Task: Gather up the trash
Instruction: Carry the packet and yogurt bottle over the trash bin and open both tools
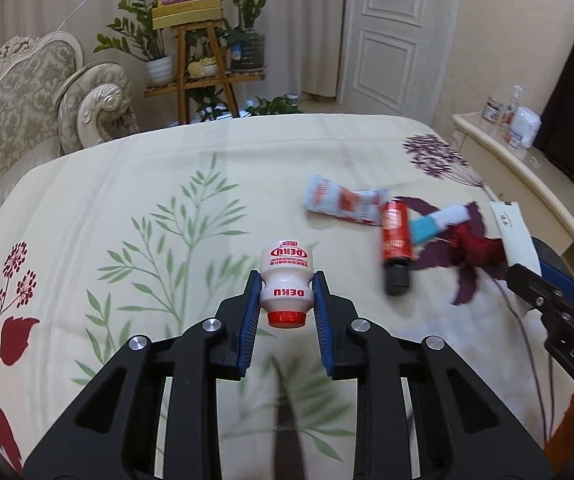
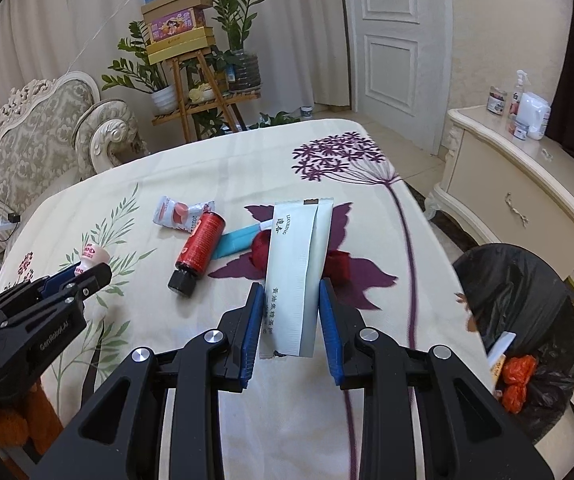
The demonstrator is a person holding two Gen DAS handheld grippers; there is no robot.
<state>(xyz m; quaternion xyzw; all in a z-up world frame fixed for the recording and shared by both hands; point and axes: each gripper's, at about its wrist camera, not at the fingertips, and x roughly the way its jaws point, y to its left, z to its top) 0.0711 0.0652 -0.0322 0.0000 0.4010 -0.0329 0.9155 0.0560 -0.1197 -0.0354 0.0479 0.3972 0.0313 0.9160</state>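
Note:
My left gripper (image 1: 286,294) is shut on a small white bottle (image 1: 286,280) with a red cap and red lettering, held above the bedspread. My right gripper (image 2: 291,300) is shut on a pale wrapper (image 2: 297,264) printed with dark characters, standing upright between the blue pads. On the bed lie a red bottle (image 2: 200,246) with a black cap, a crumpled white and red wrapper (image 2: 179,213), a teal and white packet (image 2: 239,242) and a red crumpled item (image 2: 261,250). The right gripper (image 1: 527,280) with its wrapper (image 1: 513,232) shows at the right edge of the left wrist view.
A bin lined with a black bag (image 2: 527,320) stands to the right of the bed and holds orange and white trash. A cream dresser (image 2: 527,192) with bottles is beyond it. An armchair (image 2: 39,140), a plant stand (image 2: 203,96) and a white door (image 2: 391,32) are behind the bed.

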